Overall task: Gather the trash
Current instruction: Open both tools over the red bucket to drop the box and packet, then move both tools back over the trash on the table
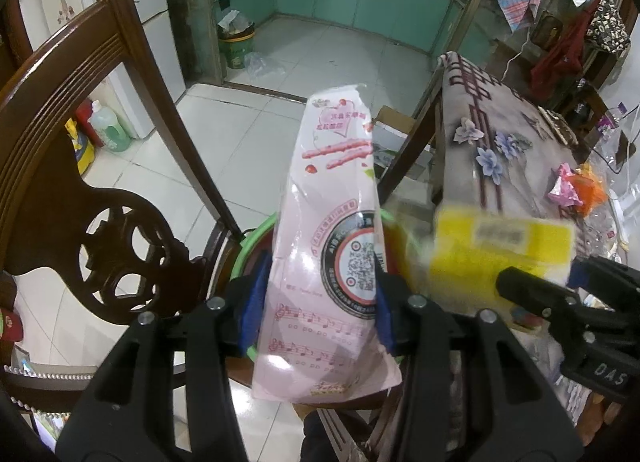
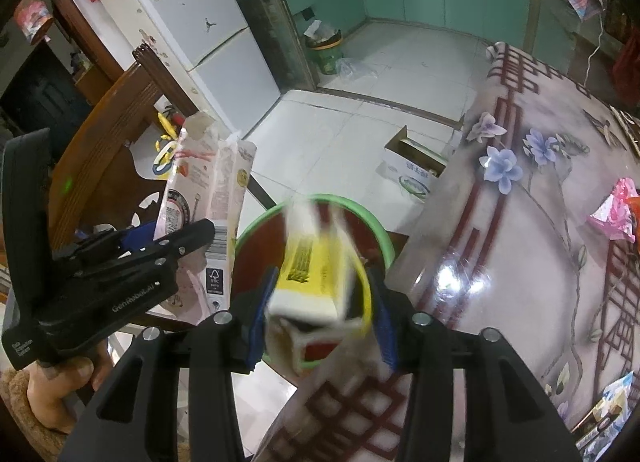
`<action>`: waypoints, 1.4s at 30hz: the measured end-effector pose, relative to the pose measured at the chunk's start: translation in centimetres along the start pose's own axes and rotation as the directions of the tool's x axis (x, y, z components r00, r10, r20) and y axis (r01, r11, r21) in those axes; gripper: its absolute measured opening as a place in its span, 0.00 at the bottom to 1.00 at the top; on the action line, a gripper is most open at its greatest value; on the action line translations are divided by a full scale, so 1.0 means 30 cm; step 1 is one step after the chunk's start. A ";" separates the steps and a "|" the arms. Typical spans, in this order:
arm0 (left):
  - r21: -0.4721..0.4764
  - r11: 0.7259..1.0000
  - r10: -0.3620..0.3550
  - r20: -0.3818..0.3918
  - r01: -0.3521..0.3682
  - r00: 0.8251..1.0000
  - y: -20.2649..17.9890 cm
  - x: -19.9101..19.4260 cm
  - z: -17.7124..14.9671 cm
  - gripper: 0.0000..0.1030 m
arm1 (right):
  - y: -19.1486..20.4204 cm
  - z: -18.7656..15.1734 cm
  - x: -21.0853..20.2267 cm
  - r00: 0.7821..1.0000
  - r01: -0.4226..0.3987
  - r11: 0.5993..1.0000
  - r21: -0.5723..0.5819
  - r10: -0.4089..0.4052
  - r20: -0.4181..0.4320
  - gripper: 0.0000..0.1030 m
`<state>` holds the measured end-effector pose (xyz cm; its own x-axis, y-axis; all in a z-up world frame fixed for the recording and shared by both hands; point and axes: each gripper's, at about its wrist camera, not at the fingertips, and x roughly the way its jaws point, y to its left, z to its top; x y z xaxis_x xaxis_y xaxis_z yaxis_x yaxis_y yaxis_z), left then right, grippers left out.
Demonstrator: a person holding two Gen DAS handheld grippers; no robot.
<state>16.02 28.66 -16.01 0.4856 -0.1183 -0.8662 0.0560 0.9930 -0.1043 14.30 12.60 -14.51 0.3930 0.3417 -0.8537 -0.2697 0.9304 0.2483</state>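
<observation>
In the left wrist view, the left gripper (image 1: 320,302) has the pink carton (image 1: 324,222) standing up between its blue pads. The carton's sides meet the pads, but we cannot tell if they squeeze it. Just under the gripper is a green bowl (image 1: 256,234) on a brown chair (image 1: 80,182). The carton hides most of the bowl, so we cannot see what is in it. Off to this gripper's right, the right gripper (image 1: 540,274) is by a yellow carton (image 1: 500,246), which looks blurry. Farther right is the counter (image 1: 500,122), and a crumpled pink wrapper (image 1: 564,186) lies on it.

In the right wrist view, the yellow carton sits tilted between the right gripper's pads, right over the bowl. It is blurry and the gripper is sharp, so we think the gripper has let it go and it is dropping. The part of the bowl we can see is red inside, with no trash in it. The left gripper and the pink carton are just to the left, over the bowl's edge.

We think the job is only begun. Two cartons are at the bowl. The wrapper and a blue and white pack (image 2: 612,402) on the counter are left.
</observation>
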 end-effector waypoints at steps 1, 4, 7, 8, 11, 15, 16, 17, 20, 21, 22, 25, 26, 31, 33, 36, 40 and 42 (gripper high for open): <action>-0.002 1.000 0.008 0.001 -0.008 1.000 0.002 -0.001 0.001 0.70 | -0.003 0.001 -0.003 1.000 -0.001 1.000 0.009 0.001 0.008 0.60; -0.009 1.000 0.008 0.031 -0.008 0.999 0.008 -0.029 0.000 0.77 | -0.009 0.005 -0.022 1.000 -0.002 1.000 0.013 0.001 0.024 0.59; -0.016 1.000 0.013 0.042 -0.012 0.999 0.012 -0.047 0.001 0.77 | -0.014 0.005 -0.050 0.999 0.002 1.000 0.010 -0.002 0.038 0.59; -0.021 1.000 0.012 0.046 -0.011 0.999 0.014 -0.054 0.001 0.77 | -0.017 0.002 -0.066 0.999 0.000 1.000 0.011 0.000 0.046 0.59; -0.026 1.000 0.009 0.059 -0.007 0.998 0.007 -0.081 -0.004 0.77 | -0.033 -0.010 -0.110 0.998 0.005 1.000 0.017 -0.006 0.069 0.59; -0.010 1.000 0.005 0.078 -0.004 0.997 -0.034 -0.119 -0.017 0.77 | -0.064 -0.044 -0.173 0.995 0.014 0.999 0.036 -0.017 0.099 0.60; -0.004 1.000 0.003 0.080 -0.002 0.997 -0.048 -0.124 -0.019 0.77 | -0.074 -0.055 -0.189 0.994 0.016 0.999 0.042 -0.020 0.105 0.61; 0.003 1.000 0.001 0.081 -0.001 0.997 -0.062 -0.129 -0.022 0.77 | -0.082 -0.066 -0.199 0.994 0.017 0.999 0.047 -0.022 0.108 0.61; 0.025 1.000 -0.006 0.089 0.004 0.996 -0.119 -0.147 -0.037 0.77 | -0.117 -0.101 -0.233 0.993 0.019 0.998 0.066 -0.027 0.116 0.62; 0.029 1.000 -0.008 0.090 0.005 0.996 -0.136 -0.151 -0.040 0.77 | -0.133 -0.116 -0.247 0.993 0.020 0.997 0.071 -0.029 0.119 0.62; 0.036 0.999 -0.011 0.092 0.008 0.996 -0.163 -0.157 -0.046 0.77 | -0.143 -0.127 -0.260 0.992 0.022 0.997 0.074 -0.031 0.121 0.62; 0.058 0.998 -0.026 0.098 0.020 0.995 -0.249 -0.173 -0.065 0.77 | -0.207 -0.177 -0.320 0.990 0.034 0.995 0.094 -0.046 0.132 0.63; 0.066 0.998 -0.031 0.098 0.024 0.995 -0.279 -0.176 -0.072 0.77 | -0.225 -0.189 -0.334 0.990 0.037 0.994 0.099 -0.051 0.134 0.63; 0.118 0.991 -0.070 0.087 0.060 0.994 -0.468 -0.185 -0.121 0.77 | -0.378 -0.291 -0.444 0.986 0.064 0.986 0.153 -0.086 0.143 0.63; 0.144 0.986 -0.091 0.081 0.079 0.993 -0.556 -0.188 -0.144 0.77 | -0.437 -0.324 -0.484 0.985 0.076 0.982 0.175 -0.101 0.143 0.64; 0.175 0.979 -0.117 0.072 0.103 0.991 -0.668 -0.191 -0.176 0.77 | -0.550 -0.395 -0.550 0.981 0.100 0.971 0.216 -0.133 0.143 0.64; 0.220 0.966 -0.151 0.060 0.134 0.987 -0.825 -0.198 -0.218 0.77 | -0.705 -0.482 -0.621 0.975 0.134 0.952 0.276 -0.177 0.136 0.64; 0.235 0.961 -0.161 0.053 0.144 0.986 -0.883 -0.198 -0.238 0.77 | -0.771 -0.517 -0.647 0.973 0.146 0.941 0.304 -0.192 0.129 0.64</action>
<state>5.43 3.05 -11.58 0.5158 -0.2759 -0.8110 0.3290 0.9379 -0.1099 -0.73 -17.62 -10.80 0.5472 0.1706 -0.8195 0.0705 0.9661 0.2482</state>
